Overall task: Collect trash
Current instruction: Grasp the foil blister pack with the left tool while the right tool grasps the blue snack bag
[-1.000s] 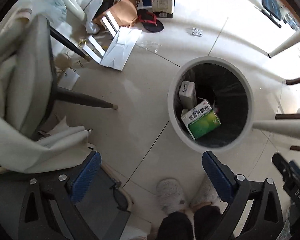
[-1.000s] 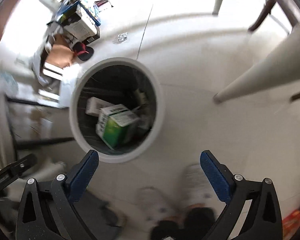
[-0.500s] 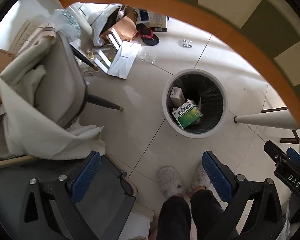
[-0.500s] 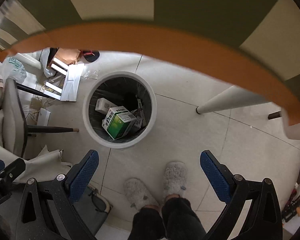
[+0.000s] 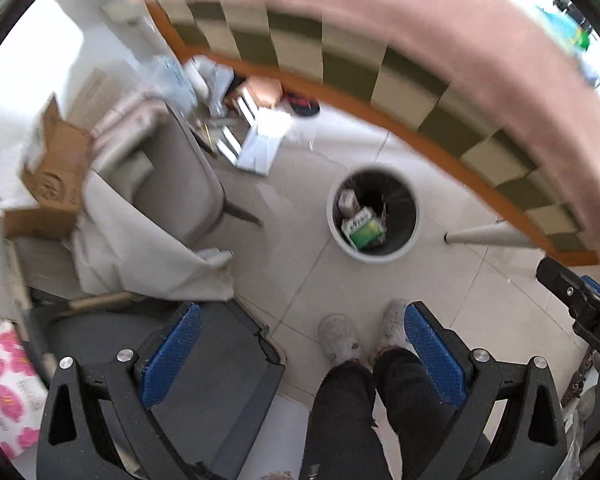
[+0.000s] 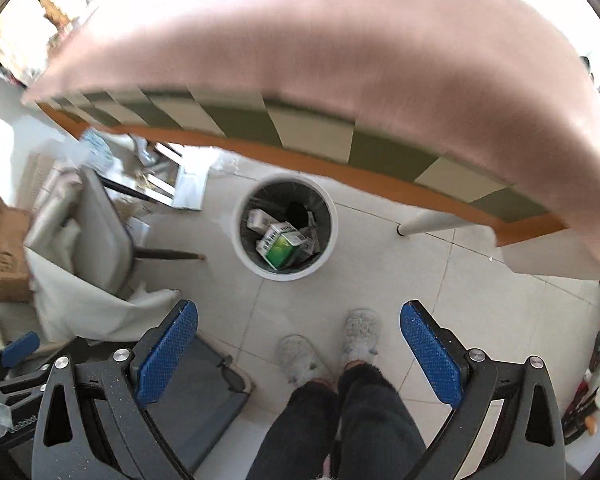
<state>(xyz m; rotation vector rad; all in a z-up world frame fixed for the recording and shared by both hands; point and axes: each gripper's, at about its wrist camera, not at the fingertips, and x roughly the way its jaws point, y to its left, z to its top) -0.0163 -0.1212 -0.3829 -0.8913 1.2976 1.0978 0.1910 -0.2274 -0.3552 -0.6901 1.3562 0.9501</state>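
A round white trash bin point(image 5: 342, 244) point(image 6: 244, 258) with a black liner stands on the tiled floor far below. It holds a green and white box point(image 5: 363, 227) point(image 6: 281, 245) and a small white box point(image 5: 348, 200) point(image 6: 259, 218). My left gripper point(image 5: 298, 354) is open and empty, high above the floor. My right gripper point(image 6: 298, 350) is open and empty too. Both are raised to about the level of the table with a pink top point(image 5: 440, 28) point(image 6: 300, 52).
The table's checkered, orange-edged cloth point(image 5: 340, 64) point(image 6: 308, 132) hangs over a white leg point(image 5: 488, 236) point(image 6: 428, 222). A grey chair draped with white cloth point(image 5: 172, 184) point(image 6: 96, 228) stands left. Cardboard box point(image 5: 48, 176), papers and boxes point(image 5: 260, 144) lie behind. The person's slippered feet point(image 5: 364, 336) point(image 6: 328, 344) stand below.
Both grippers have risen steadily away from the bin, which now looks much smaller. The table edge and pink top have come into view above. Both grippers stayed open.
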